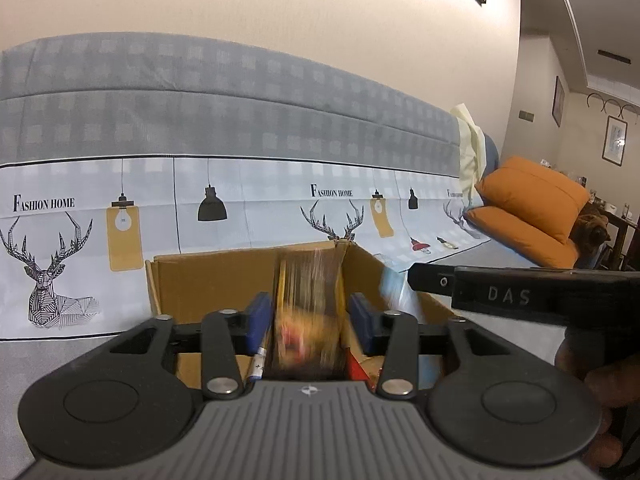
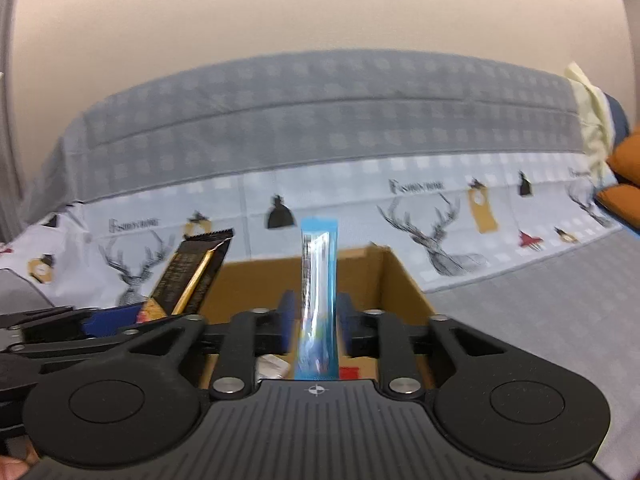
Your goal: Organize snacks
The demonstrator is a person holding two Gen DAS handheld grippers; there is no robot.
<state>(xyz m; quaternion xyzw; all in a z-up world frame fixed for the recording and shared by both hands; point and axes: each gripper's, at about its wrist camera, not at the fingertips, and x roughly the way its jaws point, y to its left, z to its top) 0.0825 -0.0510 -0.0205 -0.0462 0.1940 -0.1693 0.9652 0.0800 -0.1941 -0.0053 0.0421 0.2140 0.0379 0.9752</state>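
Hovering over the cardboard box (image 1: 208, 280) right now, both hand-held grippers are pointed down into it. That box sits on a sofa covered in a grey and white cover (image 1: 240, 184) printed with deer and lamps.

Left hand-held gripper (image 1: 310, 316): its blue pads (image 1: 260, 312) stand apart on either side of a dark brown and gold snack packet (image 1: 308, 320), which is badly motion-blurred above the box. There's a visible gap between each pad and the packet, so I'd call it released, not clamped. From the right wrist view the same packet (image 2: 192, 276) leans tilted at the box's left edge.

Right hand-held gripper (image 2: 316, 320): a slim blue stick packet (image 2: 318, 280) stands upright between its fingers, over the middle of the box (image 2: 396, 280). The pads sit a little off the packet on both sides, so that one looks let go too.

Inside the box there's a red packet (image 2: 350, 372) and a small silvery wrapper (image 2: 272, 366) on the bottom. Orange cushions (image 1: 532, 208) are piled well off to the right of the box.
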